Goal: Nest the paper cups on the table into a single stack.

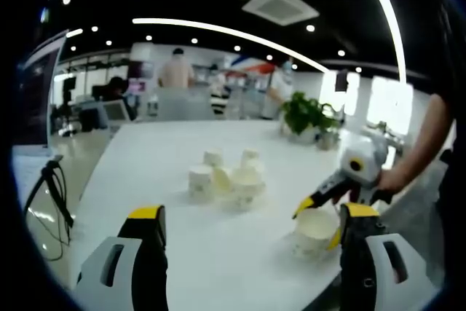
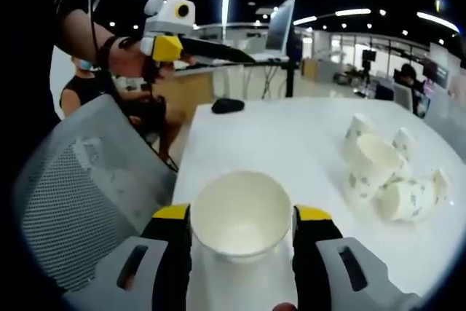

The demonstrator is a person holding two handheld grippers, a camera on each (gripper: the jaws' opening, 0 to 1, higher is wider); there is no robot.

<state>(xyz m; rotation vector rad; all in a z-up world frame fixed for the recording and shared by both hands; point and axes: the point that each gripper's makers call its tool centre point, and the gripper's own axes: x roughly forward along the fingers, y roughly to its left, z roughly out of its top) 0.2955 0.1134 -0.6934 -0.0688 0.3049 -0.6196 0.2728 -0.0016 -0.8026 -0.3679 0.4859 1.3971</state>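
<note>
Right tongs: right gripper point(image 2: 242, 234) has its jaws closed on either side of an upright paper cup point(image 2: 240, 222), mouth up, standing on the white table point(image 2: 291, 136); we also see this gripper at the cup from the left gripper view point(image 1: 329, 213).
Left tongs: left gripper point(image 1: 251, 232) hangs above the table with jaws wide apart and nothing between them; in the right gripper view it is raised, up and to the left of the held cup point(image 2: 169, 38).
Step in hand: we judge this the pick-up of the first cup, the base of the stack.
Next move: we would have the left gripper reach forward to the loose cups point(image 1: 226, 176) well ahead of its jaws and bring one back to drop in.
Loose cups: a cluster, some upright, some tipped on their sides, to the right of the right gripper point(image 2: 386, 172).
Contents: held cup looks empty; tipped cups with mouths towards us look empty too.
</note>
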